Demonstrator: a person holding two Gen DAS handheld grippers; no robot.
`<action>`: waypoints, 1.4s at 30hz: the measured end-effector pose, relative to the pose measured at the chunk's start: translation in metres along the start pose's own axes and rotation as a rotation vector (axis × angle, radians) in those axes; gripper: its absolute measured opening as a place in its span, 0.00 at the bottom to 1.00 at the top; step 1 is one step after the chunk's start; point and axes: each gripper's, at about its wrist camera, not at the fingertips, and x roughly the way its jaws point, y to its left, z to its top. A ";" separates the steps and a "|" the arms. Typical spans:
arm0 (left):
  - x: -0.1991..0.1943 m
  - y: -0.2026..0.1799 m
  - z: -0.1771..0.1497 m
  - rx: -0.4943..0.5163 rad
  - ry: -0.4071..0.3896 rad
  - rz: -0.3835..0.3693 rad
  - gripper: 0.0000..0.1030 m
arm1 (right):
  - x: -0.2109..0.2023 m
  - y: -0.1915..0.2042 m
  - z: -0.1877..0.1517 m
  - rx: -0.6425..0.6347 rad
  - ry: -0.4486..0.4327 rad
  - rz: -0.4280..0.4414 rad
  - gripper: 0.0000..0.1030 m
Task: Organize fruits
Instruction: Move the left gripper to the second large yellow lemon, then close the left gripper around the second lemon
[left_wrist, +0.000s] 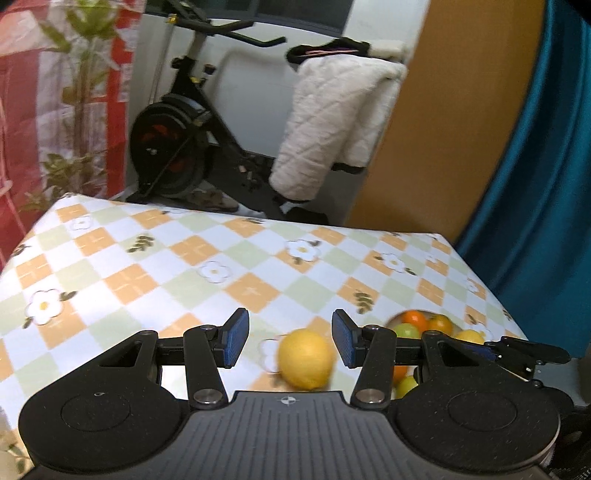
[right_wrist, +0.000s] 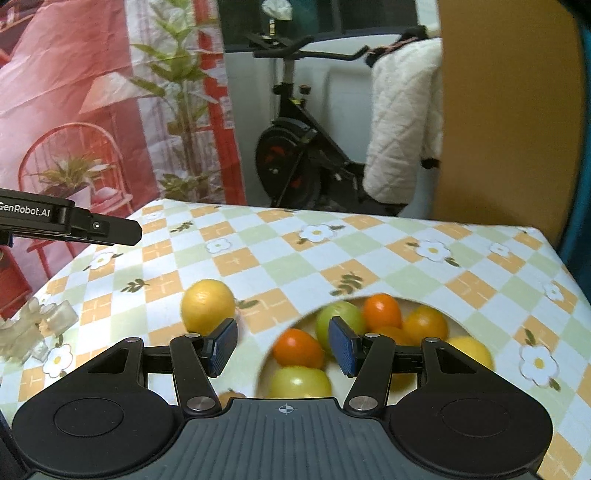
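- Left wrist view: the left claw (left_wrist: 290, 339) stands wide open with nothing between its blue pads (left_wrist: 236, 338).
- A yellow lemon (left_wrist: 306, 358) lies on the worktop (left_wrist: 147, 266) in the gap between the two fingers, nearer the right one; neither pad touches it as far as the blur allows.
- Behind the right finger of this claw sits a white bowl (left_wrist: 393, 320) of fruit: an orange (left_wrist: 414, 318), a green fruit (left_wrist: 406, 329) and more yellow and orange pieces, partly hidden by the finger linkage.
- The tip of the other tool (left_wrist: 532, 350) reaches in at the far right, just past the bowl.
- Beyond the worktop stand an exercise bike (left_wrist: 177, 147) and a white quilted coat (left_wrist: 332, 122) draped over it.
- Right wrist view: the right claw (right_wrist: 282, 345) is also spread wide and holds nothing.
- The bowl (right_wrist: 410, 304) lies directly ahead and under its right finger; oranges (right_wrist: 382, 310), green fruits (right_wrist: 338, 321) and a yellow fruit (right_wrist: 474, 350) fill it.
- The lemon (right_wrist: 207, 306) rests on the worktop (right_wrist: 369, 243) just beyond the left finger, outside the bowl and near its rim.
- The left tool's black body (right_wrist: 70, 221) shows at the far left, above the worktop.
- A clear plastic object (right_wrist: 33, 328) sits left of the claw, near the worktop's edge.
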 end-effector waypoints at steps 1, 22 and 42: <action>-0.001 0.005 0.000 -0.008 0.000 0.006 0.51 | 0.003 0.004 0.002 -0.009 0.004 0.006 0.50; 0.058 0.011 -0.017 -0.108 0.108 -0.116 0.51 | 0.078 0.045 0.017 -0.076 0.094 0.085 0.50; 0.090 0.011 -0.028 -0.146 0.167 -0.168 0.57 | 0.112 0.053 0.014 -0.056 0.141 0.092 0.51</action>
